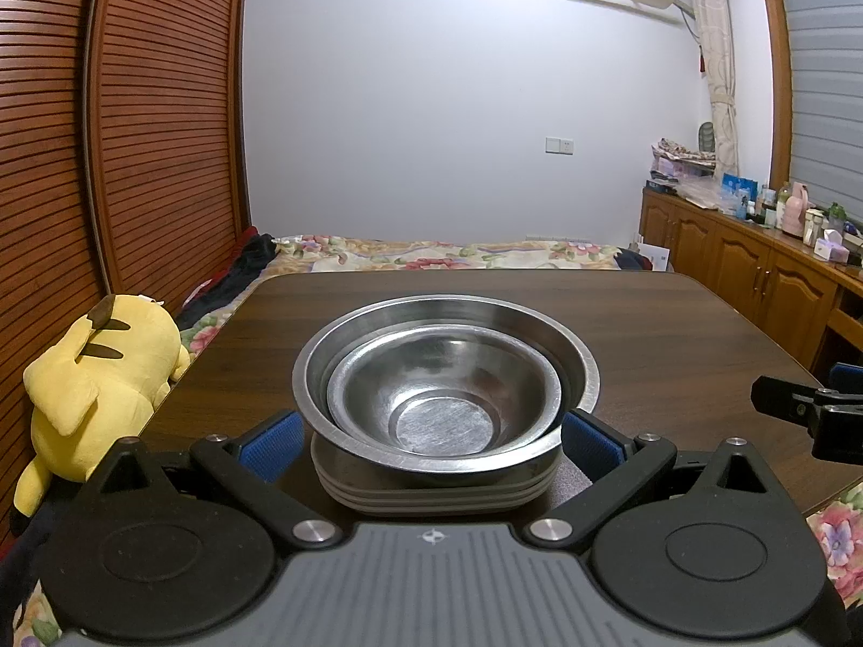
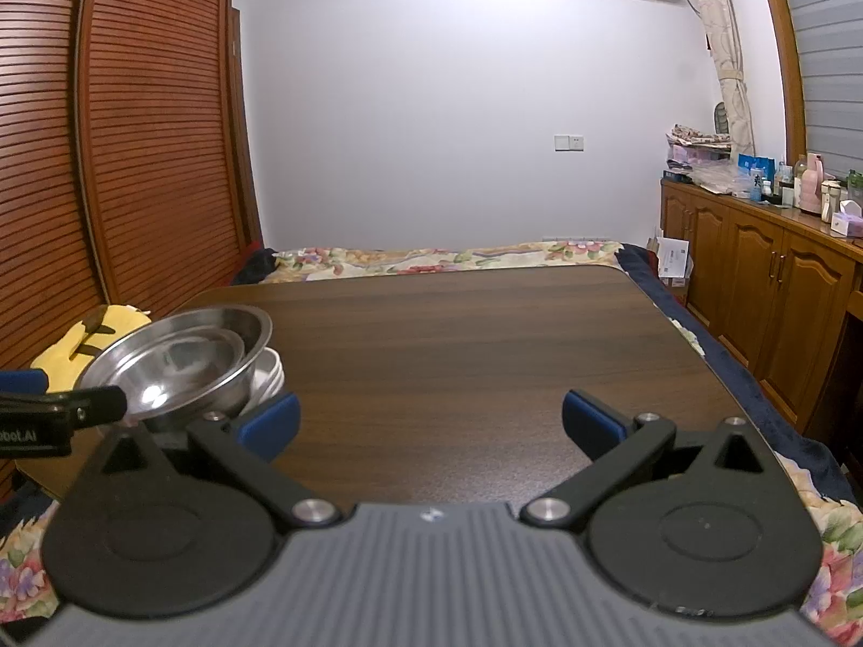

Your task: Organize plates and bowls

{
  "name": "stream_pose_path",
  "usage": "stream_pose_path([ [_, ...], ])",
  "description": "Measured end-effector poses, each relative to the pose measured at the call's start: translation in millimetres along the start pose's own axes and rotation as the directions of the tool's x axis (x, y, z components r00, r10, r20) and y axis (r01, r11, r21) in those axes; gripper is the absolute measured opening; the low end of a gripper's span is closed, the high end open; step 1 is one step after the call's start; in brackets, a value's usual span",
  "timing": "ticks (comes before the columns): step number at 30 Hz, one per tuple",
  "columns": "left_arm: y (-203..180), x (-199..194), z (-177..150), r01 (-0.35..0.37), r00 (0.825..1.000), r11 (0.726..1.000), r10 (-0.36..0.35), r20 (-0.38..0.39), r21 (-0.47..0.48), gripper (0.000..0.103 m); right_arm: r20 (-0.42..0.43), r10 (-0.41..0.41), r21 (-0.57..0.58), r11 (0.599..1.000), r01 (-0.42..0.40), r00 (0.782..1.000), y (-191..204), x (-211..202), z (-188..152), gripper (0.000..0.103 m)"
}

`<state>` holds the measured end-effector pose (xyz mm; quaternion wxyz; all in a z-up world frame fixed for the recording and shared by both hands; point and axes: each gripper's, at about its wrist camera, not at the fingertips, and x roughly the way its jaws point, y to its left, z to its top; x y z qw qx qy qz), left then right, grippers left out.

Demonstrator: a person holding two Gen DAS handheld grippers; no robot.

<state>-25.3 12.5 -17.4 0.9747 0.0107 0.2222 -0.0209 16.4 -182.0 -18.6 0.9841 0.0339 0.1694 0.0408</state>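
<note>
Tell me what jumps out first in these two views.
The nested steel bowls dominate, sitting atop a stack of plates at the table's near edge, framed by the open left gripper. A yellow plush toy lies off the table's left side. The right gripper is open over bare wood table.

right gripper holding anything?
No. The right gripper is open over the bare table; the bowls sit off to its left.

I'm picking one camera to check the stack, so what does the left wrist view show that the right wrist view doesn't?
Only the left wrist view looks down into the small steel bowl nested in the large steel bowl, and shows the edges of the stacked plates. Only the right wrist view shows the bare right half of the table. Both show the stack, the yellow plush toy and both open grippers.
</note>
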Motion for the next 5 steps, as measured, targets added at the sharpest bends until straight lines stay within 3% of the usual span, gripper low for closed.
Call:
stream_pose_path([
  [5, 0.0, 0.0, -0.1, 0.0, 1.0, 1.0, 0.0, 0.0, 0.001, 0.103, -0.001, -0.001, 0.002, 1.0, 0.001, 1.0, 0.7, -0.4, -0.2, 0.103],
])
